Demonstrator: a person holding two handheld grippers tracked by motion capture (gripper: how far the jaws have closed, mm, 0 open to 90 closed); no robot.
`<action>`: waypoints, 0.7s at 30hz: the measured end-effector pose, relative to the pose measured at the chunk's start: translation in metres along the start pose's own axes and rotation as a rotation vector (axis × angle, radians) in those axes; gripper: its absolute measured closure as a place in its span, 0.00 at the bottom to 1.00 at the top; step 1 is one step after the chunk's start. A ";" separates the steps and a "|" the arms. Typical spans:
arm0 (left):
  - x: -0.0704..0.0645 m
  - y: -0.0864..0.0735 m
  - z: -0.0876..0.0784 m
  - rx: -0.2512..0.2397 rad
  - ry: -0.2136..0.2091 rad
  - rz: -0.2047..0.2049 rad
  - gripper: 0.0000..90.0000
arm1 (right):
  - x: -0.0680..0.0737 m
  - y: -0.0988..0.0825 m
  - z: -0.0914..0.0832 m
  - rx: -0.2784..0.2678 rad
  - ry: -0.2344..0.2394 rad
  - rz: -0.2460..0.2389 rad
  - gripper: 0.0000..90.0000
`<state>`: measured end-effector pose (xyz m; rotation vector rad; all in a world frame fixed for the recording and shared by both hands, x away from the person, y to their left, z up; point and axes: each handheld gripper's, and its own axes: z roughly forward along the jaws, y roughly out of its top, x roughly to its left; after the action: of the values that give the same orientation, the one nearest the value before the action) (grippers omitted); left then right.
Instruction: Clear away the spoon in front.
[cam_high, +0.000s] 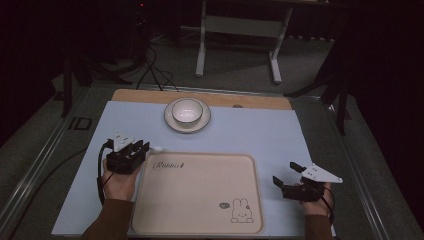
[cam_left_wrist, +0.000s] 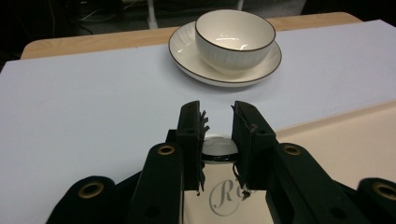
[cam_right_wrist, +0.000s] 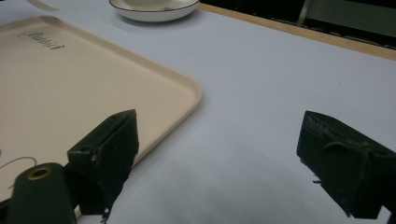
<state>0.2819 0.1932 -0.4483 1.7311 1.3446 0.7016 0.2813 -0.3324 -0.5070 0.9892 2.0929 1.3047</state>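
High view: left tool (cam_high: 138, 146), left of centre, is clenched on a white spoon (cam_high: 158, 148) over the upper-left corner of the tray (cam_high: 200, 156); the bowl (cam_high: 187, 111) sits above on the counter (cam_high: 260, 135).

Left gripper view: the spoon (cam_left_wrist: 218, 145) sits between the jaws.

Right gripper view: right tool (cam_right_wrist: 219, 116) is released and idle.

Judged step: carrying the spoon. Next: lower it, then release.

The left gripper (cam_high: 136, 149) sits at the near left, its jaws close together and pointing far. The right gripper (cam_high: 286, 173) sits at the near right, jaws wide apart.
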 end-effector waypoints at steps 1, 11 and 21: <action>-0.001 -0.001 0.000 0.000 0.001 0.000 0.82 | 0.000 0.000 0.000 0.000 0.000 0.000 0.14; -0.005 -0.017 -0.002 0.013 0.010 0.014 0.82 | 0.000 0.000 0.001 0.002 0.000 0.001 0.14; -0.004 -0.031 -0.007 0.012 0.038 0.009 0.82 | 0.000 0.001 0.002 0.002 0.006 -0.004 0.14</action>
<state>0.2597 0.1943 -0.4714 1.7422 1.3698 0.7368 0.2831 -0.3308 -0.5072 0.9825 2.0995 1.3056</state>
